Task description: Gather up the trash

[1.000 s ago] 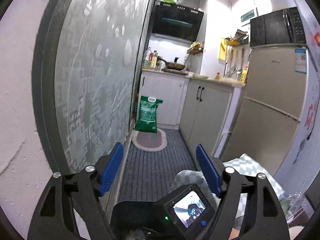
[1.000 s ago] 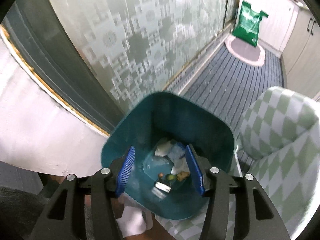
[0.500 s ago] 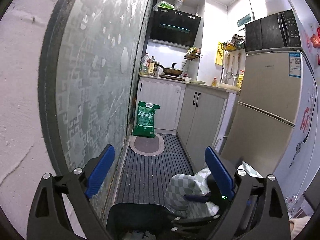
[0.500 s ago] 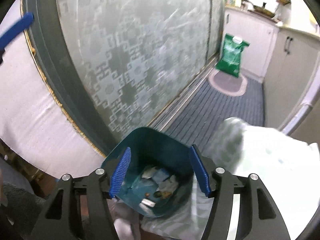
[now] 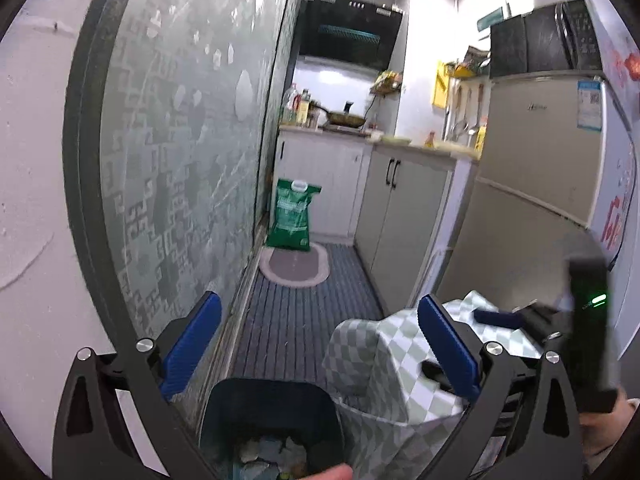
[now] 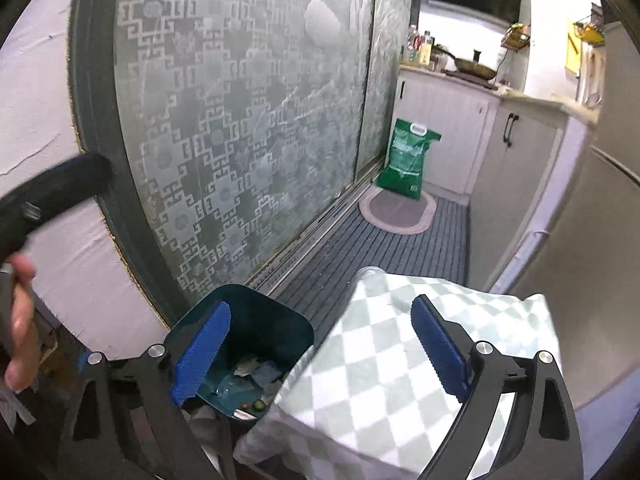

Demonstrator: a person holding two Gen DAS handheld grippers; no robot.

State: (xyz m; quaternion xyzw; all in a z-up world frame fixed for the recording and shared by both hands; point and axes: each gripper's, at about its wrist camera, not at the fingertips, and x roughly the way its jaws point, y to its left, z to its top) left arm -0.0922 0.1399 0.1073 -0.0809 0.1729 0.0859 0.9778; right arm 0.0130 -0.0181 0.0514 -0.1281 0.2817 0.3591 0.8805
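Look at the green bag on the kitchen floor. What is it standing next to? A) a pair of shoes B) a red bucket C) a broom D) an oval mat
D: the green bag stands upright at the far edge of the oval mat, in front of the white cabinet.

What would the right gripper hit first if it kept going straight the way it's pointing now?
Probably the checkered tablecloth: the open, empty right gripper points down over its near corner, with the teal trash bin just left of that line. Depth is unclear.
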